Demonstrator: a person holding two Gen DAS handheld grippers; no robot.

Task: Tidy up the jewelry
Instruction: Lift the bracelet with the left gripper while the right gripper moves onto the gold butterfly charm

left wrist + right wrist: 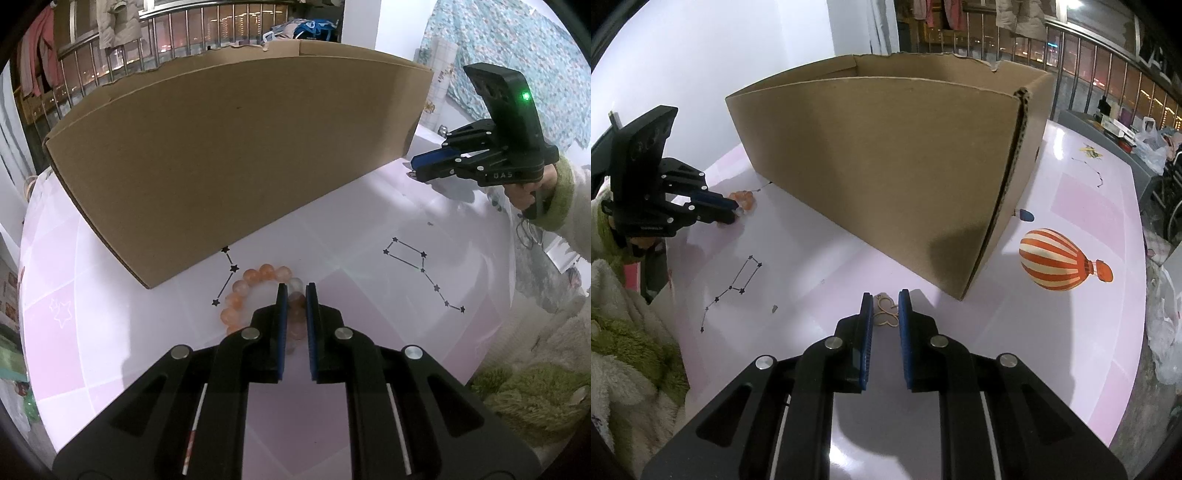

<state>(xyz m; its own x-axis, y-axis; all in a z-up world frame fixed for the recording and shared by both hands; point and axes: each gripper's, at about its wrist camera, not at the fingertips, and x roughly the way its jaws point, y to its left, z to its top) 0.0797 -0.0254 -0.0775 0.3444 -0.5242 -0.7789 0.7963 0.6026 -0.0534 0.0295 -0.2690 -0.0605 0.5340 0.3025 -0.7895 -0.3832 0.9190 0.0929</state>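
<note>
An orange bead bracelet [251, 286] lies on the pink table by the cardboard box [236, 155]. My left gripper [296, 288] has its jaws narrowly apart around the bracelet's right side, beads between the pads. In the right wrist view the left gripper [733, 210] touches the bracelet [744, 199]. A thin gold butterfly-shaped piece [885, 312] lies on the table between the pads of my right gripper [885, 295], near the box's corner [886, 177]. The right gripper also shows in the left wrist view [415, 171], low on the table.
The open-topped box stands in the middle of the table [1071, 332]. A printed balloon [1060, 264] and star patterns [421, 269] mark the tabletop. Green fluffy fabric [528, 391] lies off the table's edge. A railing and hanging clothes stand behind.
</note>
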